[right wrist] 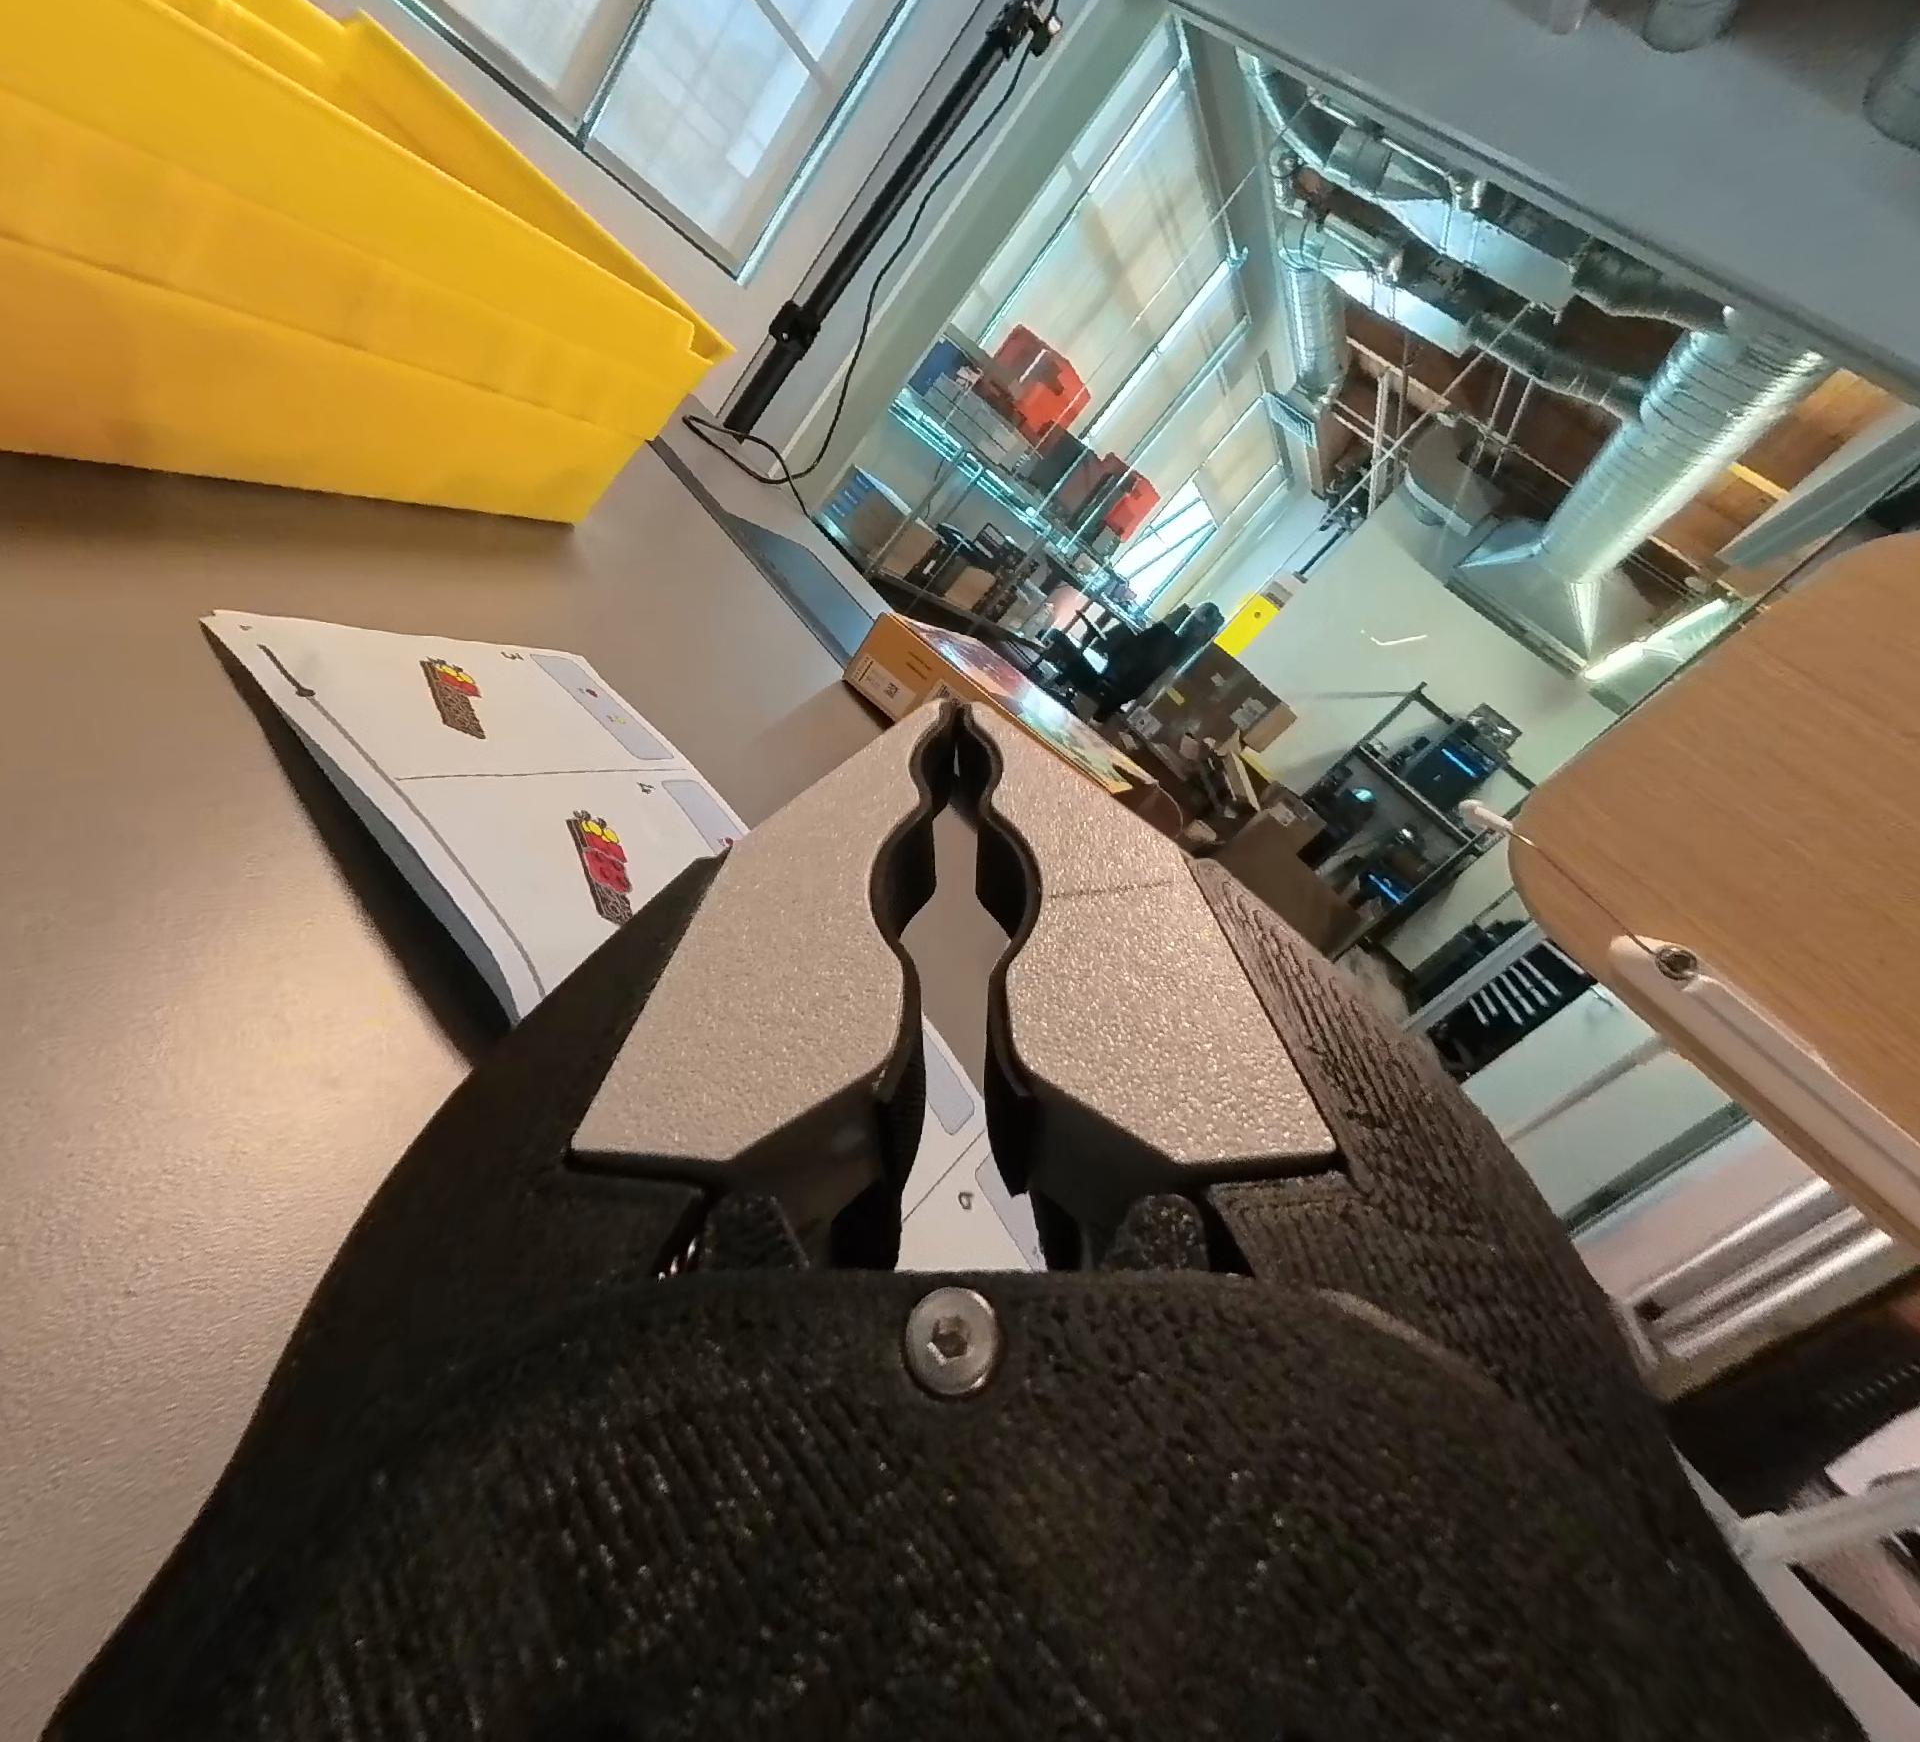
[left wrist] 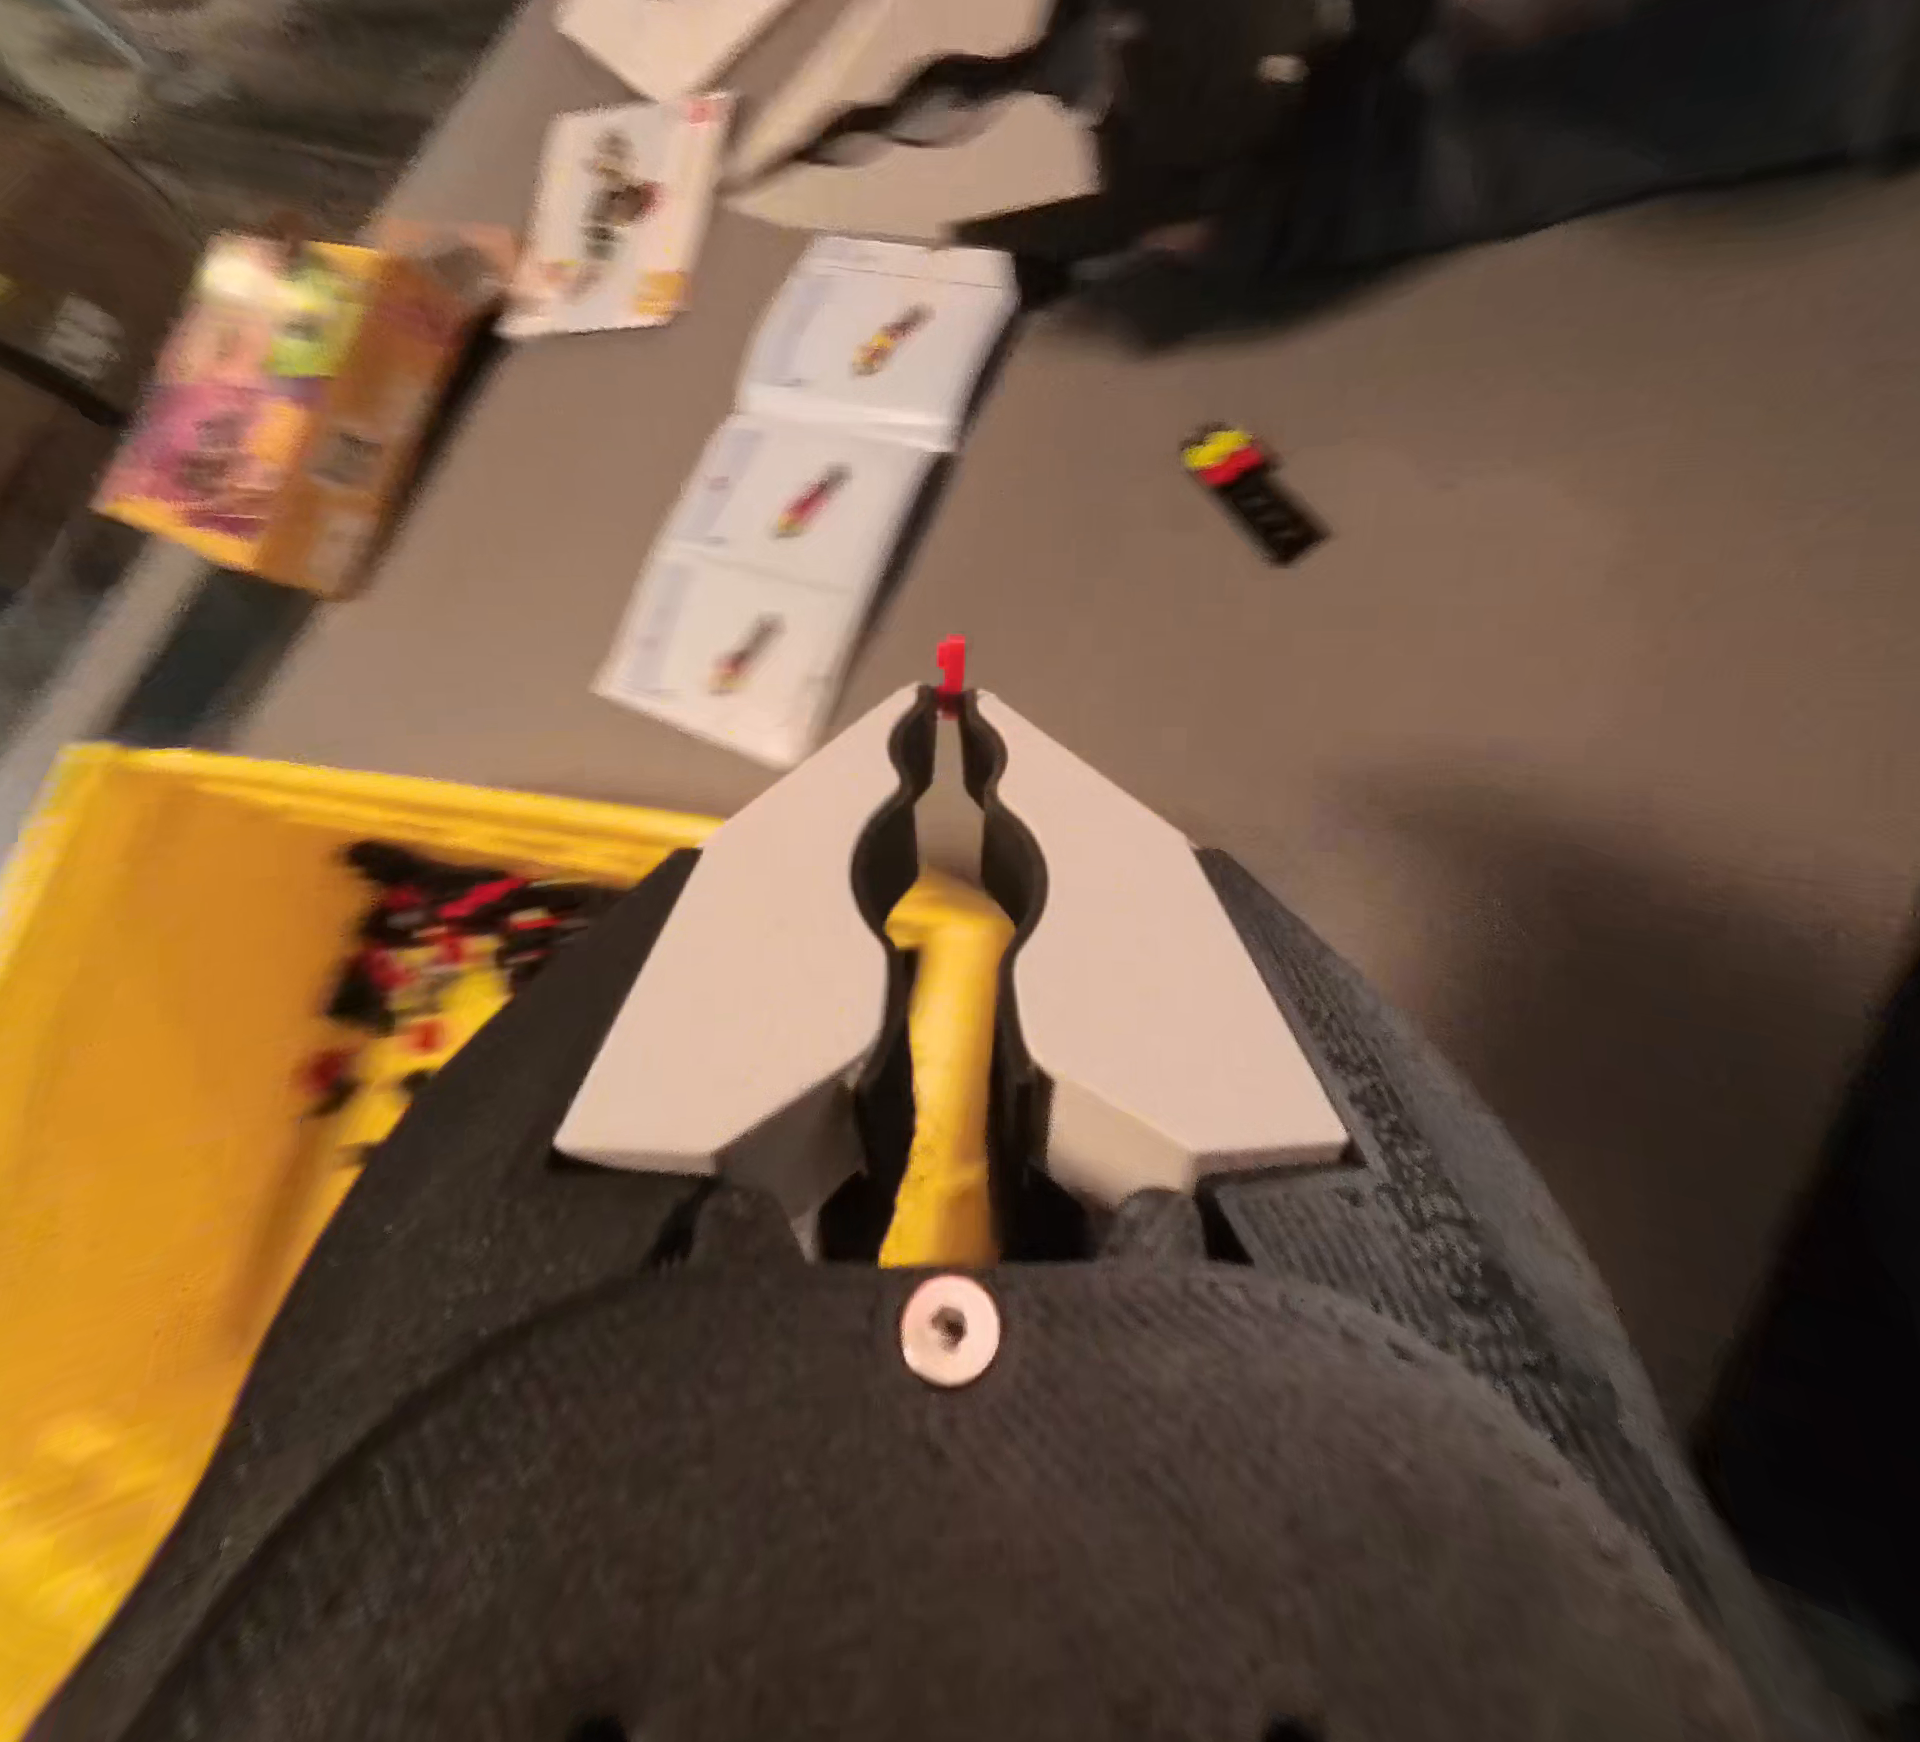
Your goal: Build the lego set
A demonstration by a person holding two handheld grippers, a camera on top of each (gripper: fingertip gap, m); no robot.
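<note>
While my left gripper point(left wrist: 948, 703) pinches a red piece point(left wrist: 950, 666) above the worktop point(left wrist: 1455, 705), beside the yellow bin point(left wrist: 156, 1017), my right gripper point(right wrist: 956, 728) rests pressed together, empty, over the booklet point(right wrist: 499, 757).

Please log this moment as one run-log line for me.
left tool: shut on small red piece | right tool: shut, empty | partial build: on table | yellow bin: loose pieces inside

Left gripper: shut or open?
Shut. The left gripper pinches a small red piece at its tips, held above the table.
</note>
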